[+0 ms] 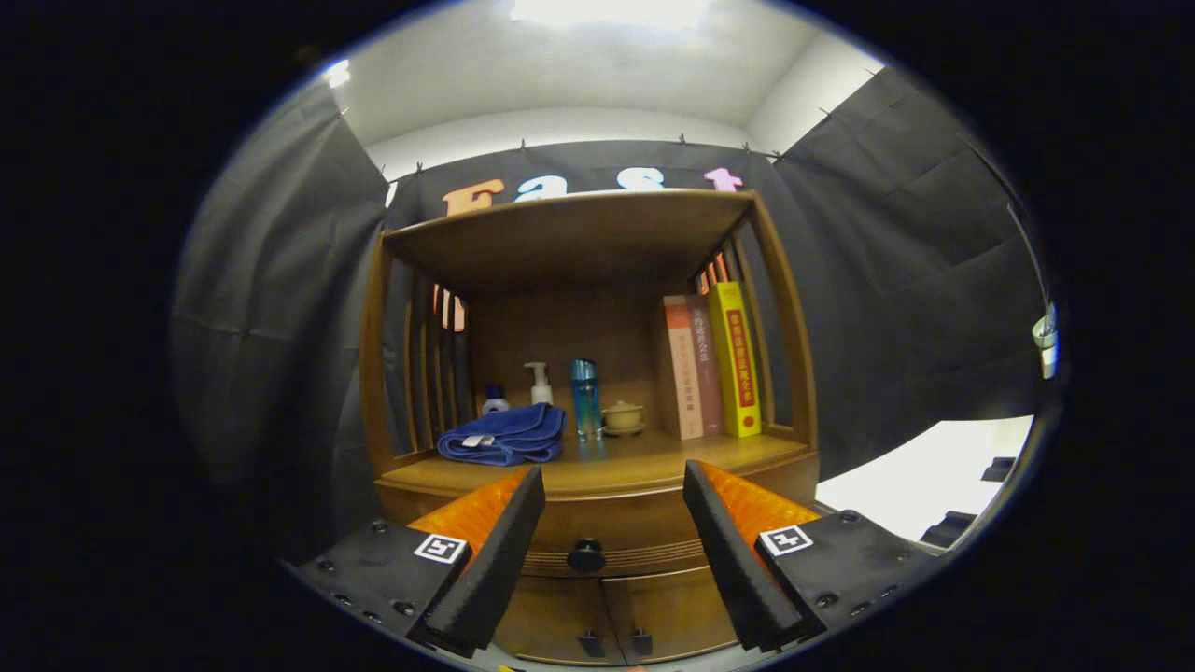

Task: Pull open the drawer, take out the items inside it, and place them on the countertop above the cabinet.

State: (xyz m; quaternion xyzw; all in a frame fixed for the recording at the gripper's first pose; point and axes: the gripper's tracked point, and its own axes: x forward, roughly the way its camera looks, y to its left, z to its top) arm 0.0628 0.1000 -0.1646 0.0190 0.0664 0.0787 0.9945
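Facing a brown wooden cabinet (pixel 597 448), the gripper (pixel 611 551) hangs with fingers spread wide, holding nothing; the shut wooden drawer (pixel 616 541) with its round dark knob (pixel 586 555) sits between them, just under the countertop (pixel 644 462); a folded blue towel (pixel 504 436) rests above.

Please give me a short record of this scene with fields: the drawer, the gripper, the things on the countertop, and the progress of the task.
drawer: shut, dark round knob between the fingers
hand-held gripper: open, fingers apart, either side of the knob, not touching it
countertop: folded blue towel, two pump bottles behind it, blue bottle, small lidded cup, three upright books
lower doors: two, shut, below the drawer
progress: drawer not yet pulled open
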